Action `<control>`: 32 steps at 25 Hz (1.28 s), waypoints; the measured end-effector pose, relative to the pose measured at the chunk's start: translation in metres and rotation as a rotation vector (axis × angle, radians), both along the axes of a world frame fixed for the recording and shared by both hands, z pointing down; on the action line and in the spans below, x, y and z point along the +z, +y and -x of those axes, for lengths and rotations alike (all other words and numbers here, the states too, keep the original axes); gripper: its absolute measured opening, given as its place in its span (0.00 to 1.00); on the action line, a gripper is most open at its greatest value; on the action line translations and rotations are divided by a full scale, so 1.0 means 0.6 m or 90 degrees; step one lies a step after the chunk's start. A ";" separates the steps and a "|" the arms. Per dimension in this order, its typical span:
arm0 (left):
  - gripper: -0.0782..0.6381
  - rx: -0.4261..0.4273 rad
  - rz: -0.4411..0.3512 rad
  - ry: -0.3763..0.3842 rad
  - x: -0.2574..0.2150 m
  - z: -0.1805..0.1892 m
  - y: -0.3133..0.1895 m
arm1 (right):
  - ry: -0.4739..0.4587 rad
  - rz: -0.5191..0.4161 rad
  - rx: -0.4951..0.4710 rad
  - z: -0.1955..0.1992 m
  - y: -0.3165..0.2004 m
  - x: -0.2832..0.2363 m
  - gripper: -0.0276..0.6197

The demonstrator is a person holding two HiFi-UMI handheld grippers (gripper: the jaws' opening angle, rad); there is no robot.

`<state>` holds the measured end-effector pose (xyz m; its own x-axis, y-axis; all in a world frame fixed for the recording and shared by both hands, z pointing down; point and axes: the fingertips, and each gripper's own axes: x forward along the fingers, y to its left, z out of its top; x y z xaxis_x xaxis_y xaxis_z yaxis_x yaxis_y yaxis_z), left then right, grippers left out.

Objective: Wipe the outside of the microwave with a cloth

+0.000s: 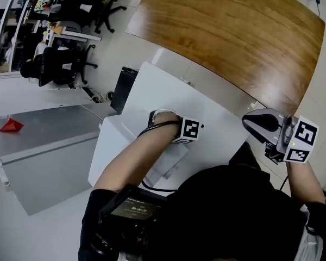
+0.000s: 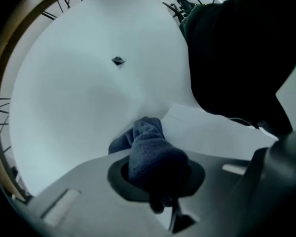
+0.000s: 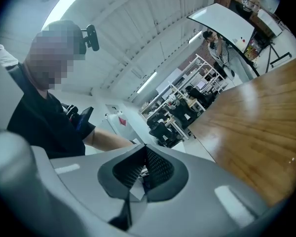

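1. Wooden table filled the upper right of the head view, with black office chairs far off at the upper left and a small red object lying on a grey surface at the left.
2. Below the table's edge stood the white microwave, seen from above.
3. The left gripper was down on the microwave, the person's bare forearm reaching over it.
4. In the left gripper view its jaws were clamped on a dark blue cloth, bunched between them.
5. The free end of the cloth touched the microwave's white surface, just beside a lighter white panel at the right.
6. The right gripper was raised to the right of the microwave, well apart from it, near the table's edge.
7. Its ribbed pads were pressed together with nothing between them.
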<state>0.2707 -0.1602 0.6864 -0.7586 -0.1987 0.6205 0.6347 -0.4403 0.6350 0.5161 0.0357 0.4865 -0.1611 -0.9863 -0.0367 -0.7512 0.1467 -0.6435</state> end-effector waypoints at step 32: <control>0.17 -0.027 0.080 -0.078 -0.011 0.033 0.105 | -0.002 0.019 0.018 -0.007 0.049 0.004 0.05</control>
